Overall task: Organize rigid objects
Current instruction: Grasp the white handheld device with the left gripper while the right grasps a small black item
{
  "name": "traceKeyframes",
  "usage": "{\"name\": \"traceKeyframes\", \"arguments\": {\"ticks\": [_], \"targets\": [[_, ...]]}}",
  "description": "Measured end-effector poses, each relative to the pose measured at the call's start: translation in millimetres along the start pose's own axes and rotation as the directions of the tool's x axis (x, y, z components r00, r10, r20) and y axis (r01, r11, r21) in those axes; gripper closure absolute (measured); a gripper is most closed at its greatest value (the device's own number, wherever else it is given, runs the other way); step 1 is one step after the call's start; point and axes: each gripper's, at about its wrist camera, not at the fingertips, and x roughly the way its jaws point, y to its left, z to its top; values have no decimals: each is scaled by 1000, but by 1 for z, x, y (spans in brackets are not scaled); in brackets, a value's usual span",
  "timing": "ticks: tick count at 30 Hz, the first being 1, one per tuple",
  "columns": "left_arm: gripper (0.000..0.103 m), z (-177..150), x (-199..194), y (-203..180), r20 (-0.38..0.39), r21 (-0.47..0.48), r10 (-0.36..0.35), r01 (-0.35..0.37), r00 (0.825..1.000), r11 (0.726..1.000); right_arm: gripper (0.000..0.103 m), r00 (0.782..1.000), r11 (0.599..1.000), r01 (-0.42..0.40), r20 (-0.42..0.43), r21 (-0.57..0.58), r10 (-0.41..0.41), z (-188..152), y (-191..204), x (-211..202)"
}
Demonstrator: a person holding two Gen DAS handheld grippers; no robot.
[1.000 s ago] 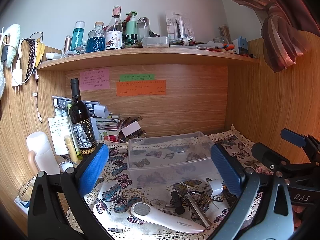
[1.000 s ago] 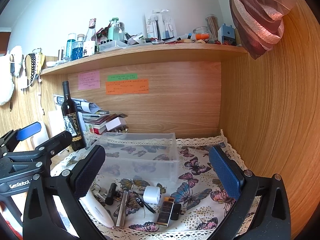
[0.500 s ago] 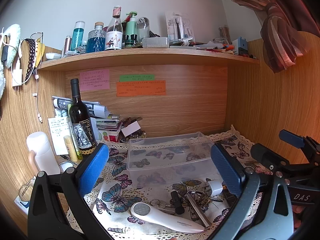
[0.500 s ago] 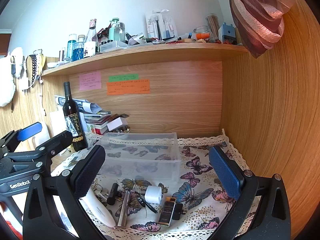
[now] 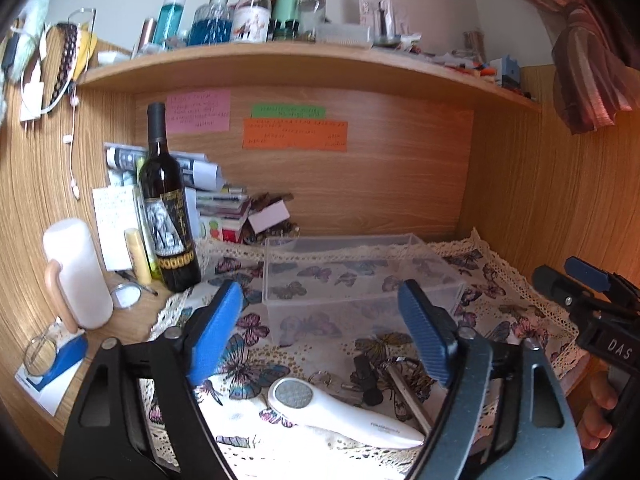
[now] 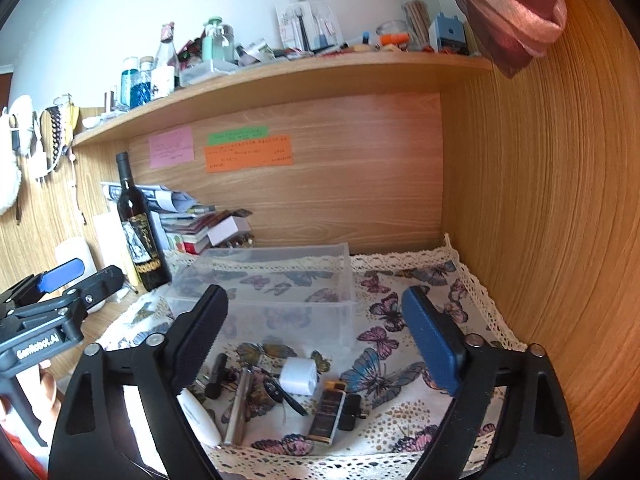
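A dark wine bottle (image 5: pixel 168 216) stands at the far left of the tabletop (image 5: pixel 132 316), beside a white jug (image 5: pixel 76 276) and stacked papers (image 5: pixel 216 204). Your clear plastic bin (image 5: pixel 352 280) sits mid-cloth on the butterfly cloth (image 6: pixel 400 328), holding nothing. Just near of it lie the white handheld device (image 5: pixel 340 412), a metal tube (image 6: pixel 238 404), a white cube adapter (image 6: pixel 298 376), a black-and-gold case (image 6: pixel 328 412) and small black pieces. Your left tool (image 5: pixel 324 336) and right tool (image 6: pixel 316 336) both hover over this cluster, jaws spread wide, gripping nothing.
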Motion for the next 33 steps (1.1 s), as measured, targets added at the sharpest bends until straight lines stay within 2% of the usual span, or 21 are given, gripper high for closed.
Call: {"name": "traceKeyframes", "arguments": {"ticks": [8,13,17,20,25,28,30,33], "targets": [[30,-37,31,6,-155,-6,48,-50,987,999,36,991,1000,10,-134,11,-8,-25,-12,21],[30,-58,46,11,-249,-15,74,-80,966,997,42,974,1000,3,-226,21,2,-43,-19,39],[30,-71,57,16,-315,-35,77,-93,946,995,44,965,1000,6,-263,18,-1,-52,-21,49],[30,-75,63,13,-338,-34,86,-104,937,994,46,956,1000,4,-293,24,3,-58,-24,58],[31,-78,78,2,-374,-30,55,-72,926,997,55,933,999,-8,-358,47,25,-70,-29,74],[31,-79,86,-4,-383,-18,62,-75,922,997,59,924,999,-5,-383,48,23,-76,-31,79],[34,-81,91,-5,-389,-23,54,-69,920,997,63,919,999,1,-393,54,20,-78,-34,81],[44,-82,97,-5,-395,-25,51,-67,917,997,68,916,998,7,-400,65,19,-80,-39,82]]}}
